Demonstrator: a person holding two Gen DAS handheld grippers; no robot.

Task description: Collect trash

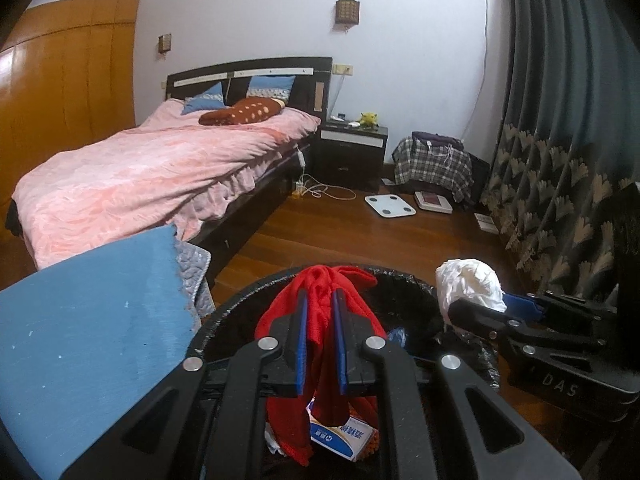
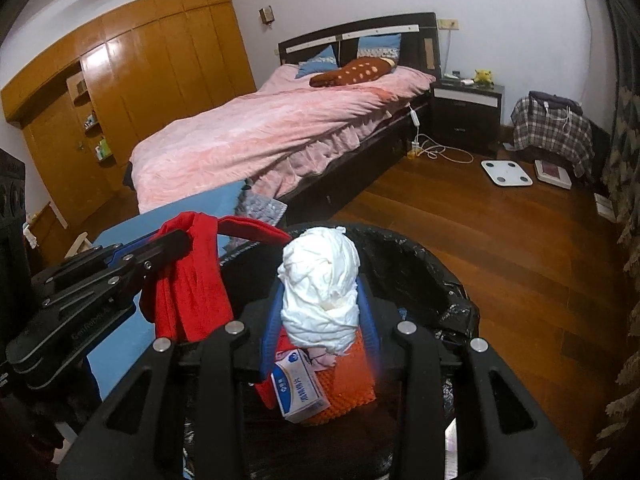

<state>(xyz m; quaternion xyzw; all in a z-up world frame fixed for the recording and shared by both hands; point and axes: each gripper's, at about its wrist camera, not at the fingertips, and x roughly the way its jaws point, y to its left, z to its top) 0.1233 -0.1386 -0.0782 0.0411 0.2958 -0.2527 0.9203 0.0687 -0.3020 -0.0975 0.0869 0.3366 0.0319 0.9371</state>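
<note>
Drop-off step: left gripper point(image 1: 320, 316) clamps red cloth point(image 1: 320, 292), right gripper point(image 2: 320, 312) clamps white paper wad point(image 2: 320, 280), both over black-lined bin point(image 2: 420, 264); next, release both.

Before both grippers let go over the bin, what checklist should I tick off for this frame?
1. Left gripper shut on the red cloth: ok.
2. Right gripper holding the white crumpled paper wad between its fingers: ok.
3. Both loads over the mouth of the black-lined trash bin: ok.
4. Room left in the bin above the white-and-blue box and the orange item: ok.
5. Red cloth clear of the bin rim: cannot tell.
</note>
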